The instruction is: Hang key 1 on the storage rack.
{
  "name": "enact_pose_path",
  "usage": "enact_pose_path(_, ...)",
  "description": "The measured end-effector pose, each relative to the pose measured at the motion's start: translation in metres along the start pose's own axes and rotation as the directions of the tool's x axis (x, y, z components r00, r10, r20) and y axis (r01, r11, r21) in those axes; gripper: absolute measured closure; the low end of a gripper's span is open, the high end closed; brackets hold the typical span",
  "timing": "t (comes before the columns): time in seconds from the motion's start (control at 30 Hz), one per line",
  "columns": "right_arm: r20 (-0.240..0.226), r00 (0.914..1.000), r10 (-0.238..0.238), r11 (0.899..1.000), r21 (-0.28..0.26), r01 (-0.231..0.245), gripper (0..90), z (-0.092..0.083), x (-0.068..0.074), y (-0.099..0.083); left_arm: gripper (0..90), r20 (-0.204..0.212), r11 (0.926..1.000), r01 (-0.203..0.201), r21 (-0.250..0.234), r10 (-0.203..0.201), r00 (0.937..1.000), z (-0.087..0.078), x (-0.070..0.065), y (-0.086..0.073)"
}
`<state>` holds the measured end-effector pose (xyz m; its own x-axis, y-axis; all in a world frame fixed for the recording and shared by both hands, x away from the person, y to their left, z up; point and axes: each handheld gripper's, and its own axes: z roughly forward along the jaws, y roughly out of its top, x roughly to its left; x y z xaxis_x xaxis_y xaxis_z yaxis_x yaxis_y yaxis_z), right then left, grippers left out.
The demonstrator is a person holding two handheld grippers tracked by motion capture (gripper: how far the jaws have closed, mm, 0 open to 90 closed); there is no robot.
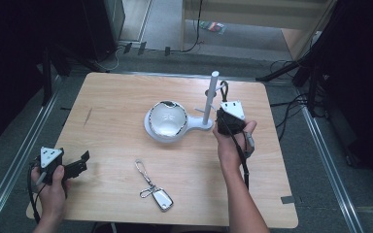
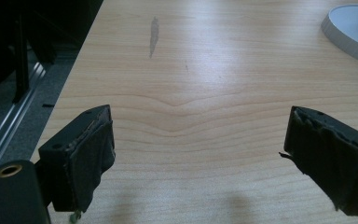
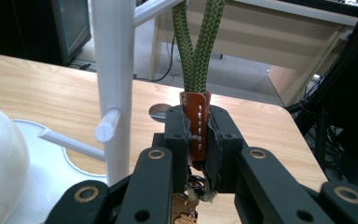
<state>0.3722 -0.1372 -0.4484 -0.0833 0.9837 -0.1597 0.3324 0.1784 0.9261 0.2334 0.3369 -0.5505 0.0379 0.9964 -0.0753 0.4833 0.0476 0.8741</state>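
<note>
A white peg stand (image 1: 212, 99) rises from a white base beside a glossy white bowl (image 1: 165, 119). My right gripper (image 3: 199, 140) is shut on the brown leather tab (image 3: 196, 126) of a keychain whose green braided cord loop (image 3: 196, 44) hangs over an upper peg (image 3: 156, 10) of the stand (image 3: 114, 70). In the high view that gripper (image 1: 226, 115) is just right of the pole. My left gripper (image 1: 80, 164) rests at the table's front left, open, with bare wood between its pads (image 2: 93, 158). A second keychain (image 1: 154, 188) with a silver fob lies near the front edge.
The wooden table (image 1: 111, 111) has a dark smudge (image 1: 88, 116) at its left. Metal floor rails run along both sides. Cables and dark equipment stand behind the table; the white base's edge (image 2: 354, 30) lies ahead of the left gripper, to its right.
</note>
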Motion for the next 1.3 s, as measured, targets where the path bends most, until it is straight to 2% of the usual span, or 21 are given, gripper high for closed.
enact_pose_path(0.33, -0.042, 0.9982, -0.043, 0.999, -0.002, 0.043, 80.8, 0.003, 0.006, -0.009, 8.9, 0.0, 1.0, -0.001, 0.0, 0.001, 1.0, 0.0, 0.0, 0.0)
enact_pose_path(0.53, -0.064, 0.9964, -0.056, 0.998, -0.013, 0.056, 80.7, 0.004, 0.008, -0.015, 8.9, 0.001, 1.0, -0.001, 0.001, 0.001, 1.0, 0.0, 0.0, 0.0)
enact_pose_path(0.73, -0.083, 0.9953, -0.048, 0.999, -0.026, 0.047, 80.3, 0.005, 0.007, -0.018, 8.9, 0.001, 1.0, -0.001, 0.001, 0.001, 1.0, 0.0, 0.0, 0.0)
enact_pose_path(0.87, -0.108, 0.9928, -0.053, 0.998, -0.027, 0.05, 77.4, 0.005, 0.006, -0.019, 8.9, 0.0, 1.0, -0.001, 0.001, 0.001, 1.0, 0.0, 0.0, 0.0)
enact_pose_path(0.93, -0.134, 0.9891, -0.061, 0.998, -0.029, 0.058, 69.3, 0.006, 0.007, -0.02, 8.9, 0.0, 1.0, -0.002, 0.001, 0.002, 1.0, 0.0, 0.0, 0.0)
enact_pose_path(1.03, -0.137, 0.9881, -0.07, 0.997, -0.02, 0.068, 67.7, 0.006, 0.008, -0.021, 8.9, 0.0, 1.0, -0.002, 0.001, 0.002, 1.0, 0.0, 0.0, 0.0)
enact_pose_path(1.07, -0.14, 0.9878, -0.069, 0.998, -0.008, 0.068, 63.9, 0.006, 0.008, -0.022, 8.9, 0.0, 1.0, -0.002, 0.001, 0.002, 1.0, 0.0, 0.0, 0.0)
enact_pose_path(1.17, -0.147, 0.9872, -0.062, 0.998, 0.018, 0.066, 62.7, 0.006, 0.008, -0.023, 8.9, 0.001, 1.0, 0.0, 0.0, 0.0, 1.0, 0.0, 0.0, 0.0)
enact_pose_path(1.23, -0.15, 0.9872, -0.053, 0.996, 0.068, 0.064, 64.2, 0.003, 0.006, -0.022, 8.9, 0.001, 1.0, 0.0, 0.001, 0.0, 1.0, 0.0, 0.0, 0.0)
enact_pose_path(1.3, -0.146, 0.9878, -0.056, 0.995, 0.08, 0.068, 63.3, 0.002, 0.005, -0.022, 8.9, 0.001, 1.0, 0.0, 0.001, 0.0, 1.0, 0.0, 0.0, 0.0)
